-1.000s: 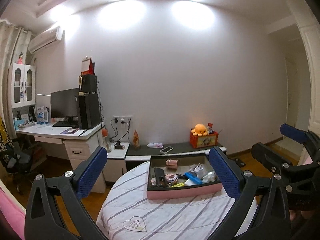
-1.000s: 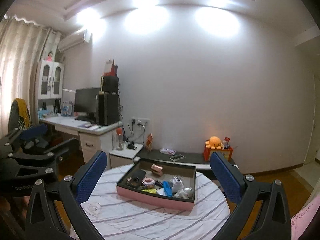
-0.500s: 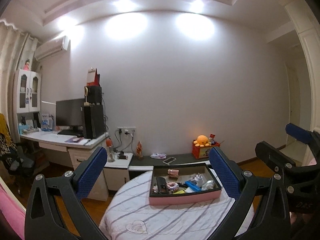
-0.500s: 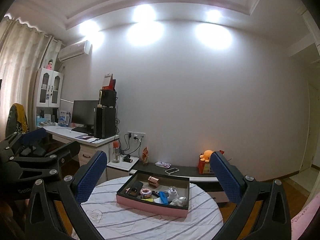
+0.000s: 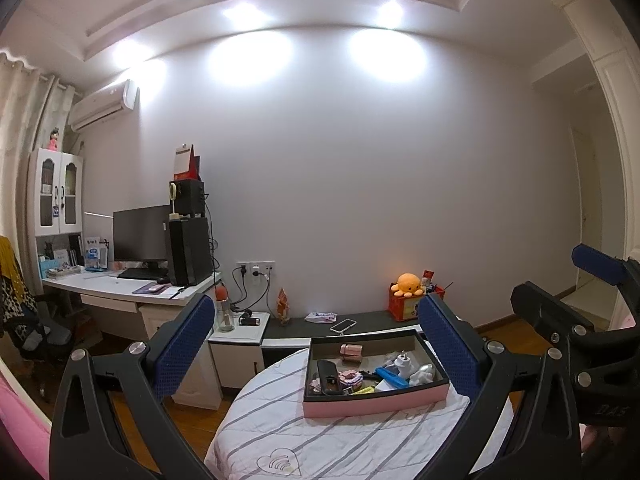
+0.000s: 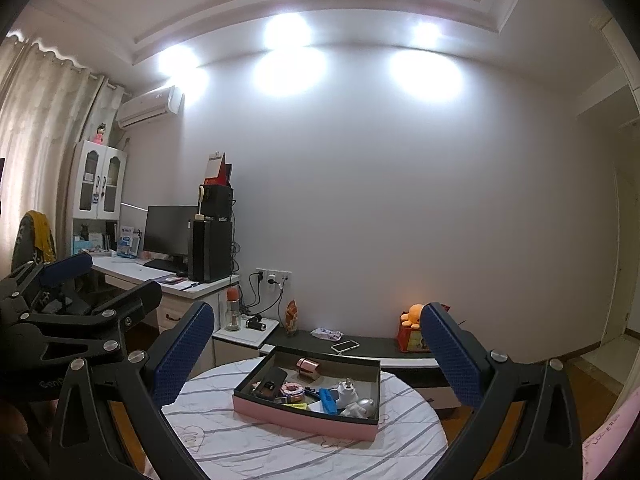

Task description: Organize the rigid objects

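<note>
The pink box [image 5: 374, 403] of small things sits on the striped counter [image 5: 328, 444]. Both the left gripper [image 5: 320, 344] and right gripper [image 6: 318, 350] are spread wide, holding nothing, with the box far ahead between their fingers.

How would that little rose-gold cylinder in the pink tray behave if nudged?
The rose-gold cylinder lies on its side in the pink tray, so it would probably roll. Its shiny, metallic-looking surface suggests it is stiff and perhaps slippery to pinch.
</note>
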`<act>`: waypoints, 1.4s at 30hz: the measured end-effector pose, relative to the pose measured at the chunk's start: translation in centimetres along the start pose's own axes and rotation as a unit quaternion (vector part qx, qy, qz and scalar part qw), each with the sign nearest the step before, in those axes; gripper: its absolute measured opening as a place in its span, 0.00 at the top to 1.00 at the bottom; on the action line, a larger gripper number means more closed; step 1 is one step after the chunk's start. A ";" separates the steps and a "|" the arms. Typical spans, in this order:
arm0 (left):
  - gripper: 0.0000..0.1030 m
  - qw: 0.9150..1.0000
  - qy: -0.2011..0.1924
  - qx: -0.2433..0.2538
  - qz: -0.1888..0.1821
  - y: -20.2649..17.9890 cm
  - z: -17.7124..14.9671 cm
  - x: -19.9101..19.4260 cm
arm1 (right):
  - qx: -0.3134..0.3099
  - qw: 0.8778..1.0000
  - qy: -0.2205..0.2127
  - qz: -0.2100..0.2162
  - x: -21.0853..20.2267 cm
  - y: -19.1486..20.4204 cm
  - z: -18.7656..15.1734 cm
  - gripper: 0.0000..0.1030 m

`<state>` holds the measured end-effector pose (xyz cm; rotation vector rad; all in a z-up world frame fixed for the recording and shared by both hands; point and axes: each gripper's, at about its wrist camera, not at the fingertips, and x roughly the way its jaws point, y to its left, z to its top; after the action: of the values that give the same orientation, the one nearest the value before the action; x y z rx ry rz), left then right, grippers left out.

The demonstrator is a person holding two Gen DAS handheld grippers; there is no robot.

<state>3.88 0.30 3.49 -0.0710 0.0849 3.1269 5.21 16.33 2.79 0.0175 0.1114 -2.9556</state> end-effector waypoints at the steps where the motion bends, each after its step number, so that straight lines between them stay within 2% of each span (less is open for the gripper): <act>1: 0.00 1.000 0.002 0.000 0.000 0.0 0.0 0.1 | -0.001 1.000 -0.001 0.000 0.0 0.0 0.0 0.00; 12: 0.00 1.000 -0.018 0.005 0.007 -0.1 -0.4 1.5 | 0.007 1.000 0.001 0.003 0.9 0.0 -0.2 0.00; 24: 0.00 1.000 0.002 0.006 0.008 -0.1 -1.1 3.4 | 0.007 1.000 0.016 -0.001 2.4 0.2 -0.8 0.00; 42: 0.00 1.000 0.002 0.007 0.009 0.0 -1.1 3.7 | 0.007 1.000 0.020 -0.004 2.6 0.3 -0.9 0.00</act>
<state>0.19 0.29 2.24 -0.0766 0.1080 3.1429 2.76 15.62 1.77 0.0773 0.0978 -2.9640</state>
